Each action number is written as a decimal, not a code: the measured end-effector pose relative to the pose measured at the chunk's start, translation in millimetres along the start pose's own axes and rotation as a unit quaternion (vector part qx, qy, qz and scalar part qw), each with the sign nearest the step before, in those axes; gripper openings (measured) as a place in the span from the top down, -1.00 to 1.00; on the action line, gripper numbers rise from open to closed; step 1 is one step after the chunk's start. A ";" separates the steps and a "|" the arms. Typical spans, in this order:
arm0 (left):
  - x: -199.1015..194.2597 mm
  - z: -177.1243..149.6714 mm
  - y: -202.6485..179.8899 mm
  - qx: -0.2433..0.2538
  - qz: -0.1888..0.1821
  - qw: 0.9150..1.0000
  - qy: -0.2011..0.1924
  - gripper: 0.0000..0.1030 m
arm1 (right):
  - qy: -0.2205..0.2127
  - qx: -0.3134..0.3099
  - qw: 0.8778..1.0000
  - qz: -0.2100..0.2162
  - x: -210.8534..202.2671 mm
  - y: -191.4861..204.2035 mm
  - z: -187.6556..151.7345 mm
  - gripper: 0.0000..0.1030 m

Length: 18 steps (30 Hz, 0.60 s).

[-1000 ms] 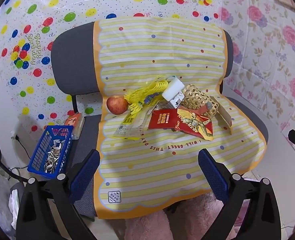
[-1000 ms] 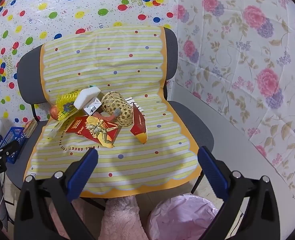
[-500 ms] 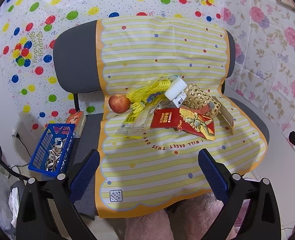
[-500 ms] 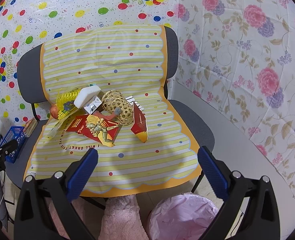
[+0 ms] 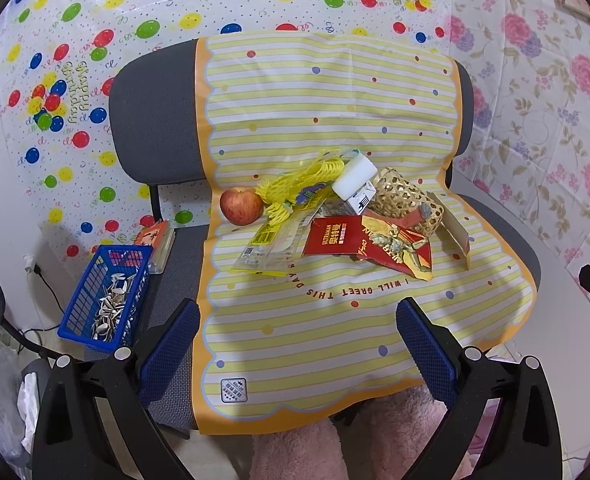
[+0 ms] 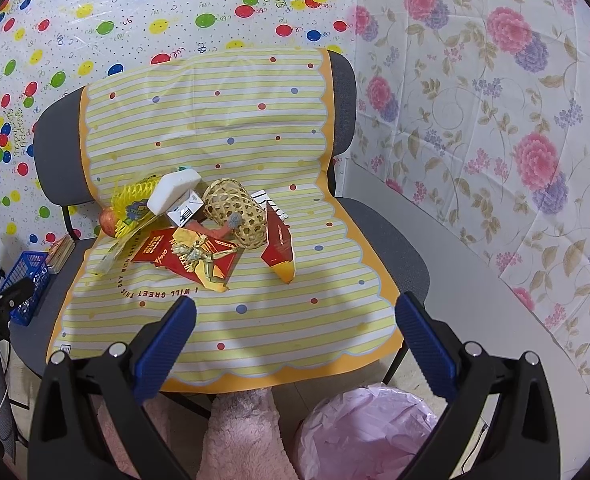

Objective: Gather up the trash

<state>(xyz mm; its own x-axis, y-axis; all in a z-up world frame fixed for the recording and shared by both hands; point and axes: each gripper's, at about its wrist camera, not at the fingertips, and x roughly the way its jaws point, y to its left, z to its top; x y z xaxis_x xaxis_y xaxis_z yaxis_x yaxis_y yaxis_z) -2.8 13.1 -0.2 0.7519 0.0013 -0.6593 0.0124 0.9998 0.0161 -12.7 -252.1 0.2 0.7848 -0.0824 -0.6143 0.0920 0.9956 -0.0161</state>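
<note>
Both the left gripper (image 5: 297,320) and the right gripper (image 6: 295,318) hover with jaws spread wide and empty, low in their frames. The trash sits in a heap at mid-frame on a striped yellow cloth (image 5: 335,340) draped over a grey chair (image 5: 155,128): a red wrapper (image 5: 367,240), yellow netting (image 5: 299,188), a white carton (image 5: 355,188) and a woven basket (image 5: 407,204). An apple (image 5: 241,205) lies at the heap's left edge. A pink-lined bin (image 6: 367,432) shows at the lower right of the right view.

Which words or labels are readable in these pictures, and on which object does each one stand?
"ULTRAMAN": red packet.
"I WILL GREET THIS DAY": striped yellow cloth, printed in an arc; the rest is hidden.
"Happy Birthday": balloon wall sheet.
Yellow wrapper label and cloth's corner stamp: too small to read.
</note>
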 end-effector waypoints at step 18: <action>0.2 1.6 -0.1 0.000 -0.001 1.000 0.001 -0.88 | 0.001 0.001 1.000 0.002 -0.2 -0.8 0.1 -0.89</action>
<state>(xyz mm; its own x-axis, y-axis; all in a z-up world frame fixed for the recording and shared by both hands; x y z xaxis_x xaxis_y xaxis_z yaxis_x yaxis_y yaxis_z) -1.6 12.9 0.8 0.7511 -0.0011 -0.6601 0.0147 0.9998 0.0151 -12.9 -252.9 0.5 0.7838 -0.0793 -0.6159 0.0904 0.9958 -0.0132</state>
